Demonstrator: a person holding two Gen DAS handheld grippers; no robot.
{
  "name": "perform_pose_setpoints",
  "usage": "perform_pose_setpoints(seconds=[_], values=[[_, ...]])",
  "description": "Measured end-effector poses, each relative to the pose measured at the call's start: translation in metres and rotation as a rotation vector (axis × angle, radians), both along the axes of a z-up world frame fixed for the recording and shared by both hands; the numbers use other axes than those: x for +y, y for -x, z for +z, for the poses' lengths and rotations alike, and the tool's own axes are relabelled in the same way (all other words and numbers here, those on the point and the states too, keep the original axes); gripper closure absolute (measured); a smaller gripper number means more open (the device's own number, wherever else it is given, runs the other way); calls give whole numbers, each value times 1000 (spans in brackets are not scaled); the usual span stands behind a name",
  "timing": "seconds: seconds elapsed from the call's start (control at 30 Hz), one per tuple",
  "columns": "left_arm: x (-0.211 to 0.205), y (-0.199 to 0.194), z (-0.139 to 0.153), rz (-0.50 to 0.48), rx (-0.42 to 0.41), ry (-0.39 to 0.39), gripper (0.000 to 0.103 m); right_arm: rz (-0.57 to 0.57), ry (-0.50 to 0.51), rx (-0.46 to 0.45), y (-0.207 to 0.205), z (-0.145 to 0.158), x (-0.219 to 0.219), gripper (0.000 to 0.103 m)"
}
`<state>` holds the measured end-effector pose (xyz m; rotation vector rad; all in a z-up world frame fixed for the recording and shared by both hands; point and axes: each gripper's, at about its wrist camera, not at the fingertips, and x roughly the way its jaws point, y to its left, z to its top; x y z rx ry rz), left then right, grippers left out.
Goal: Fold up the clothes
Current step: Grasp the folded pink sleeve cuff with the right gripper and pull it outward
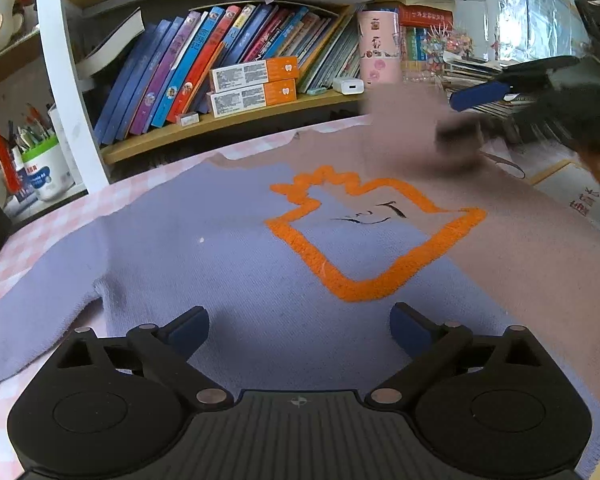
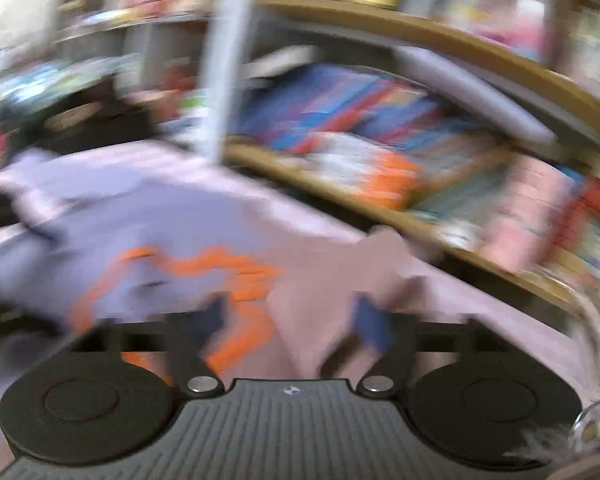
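A lavender sweater (image 1: 204, 248) with an orange outline print (image 1: 380, 236) lies flat on the pink checked tablecloth (image 1: 40, 236). Its right side is folded over and shows the dull pink inside (image 1: 532, 248). My left gripper (image 1: 300, 332) is open just above the sweater's near hem, holding nothing. My right gripper (image 1: 466, 114) is at the upper right in the left wrist view, blurred, above the folded pink part near the collar. In the heavily blurred right wrist view the right gripper (image 2: 292, 320) is open over the pink fabric (image 2: 332, 280), with the lavender side (image 2: 140, 220) to the left.
A wooden bookshelf (image 1: 236, 120) with leaning books and orange-and-white boxes (image 1: 256, 84) stands right behind the table. A white upright post (image 1: 64, 80) and a pen holder (image 1: 48, 168) stand at the left. Papers (image 1: 580, 196) lie at the right.
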<state>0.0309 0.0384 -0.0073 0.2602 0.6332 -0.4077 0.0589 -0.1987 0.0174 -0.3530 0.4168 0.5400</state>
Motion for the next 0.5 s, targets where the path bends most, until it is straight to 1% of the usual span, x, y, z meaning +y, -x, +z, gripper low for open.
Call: perform_pose_setpoints(seconds=[0.03, 0.1, 0.13, 0.3, 0.4, 0.47, 0.5], values=[[0, 1, 0, 0, -4, -4, 4, 45, 9, -3, 6, -3, 8, 17], [-1, 2, 0, 0, -12, -12, 3, 72, 19, 29, 11, -3, 15, 16], [-1, 1, 0, 0, -12, -13, 3, 71, 22, 50, 11, -3, 14, 16], [-1, 1, 1, 0, -12, -13, 3, 30, 67, 93, 2, 2, 5, 16], [-2, 2, 0, 1, -16, -17, 3, 36, 146, 148, -9, -3, 10, 16], [-2, 3, 0, 1, -20, -21, 3, 69, 220, 141, -5, -11, 21, 17], [-2, 3, 0, 1, -23, -25, 3, 83, 253, 121, 0, -13, 26, 19]])
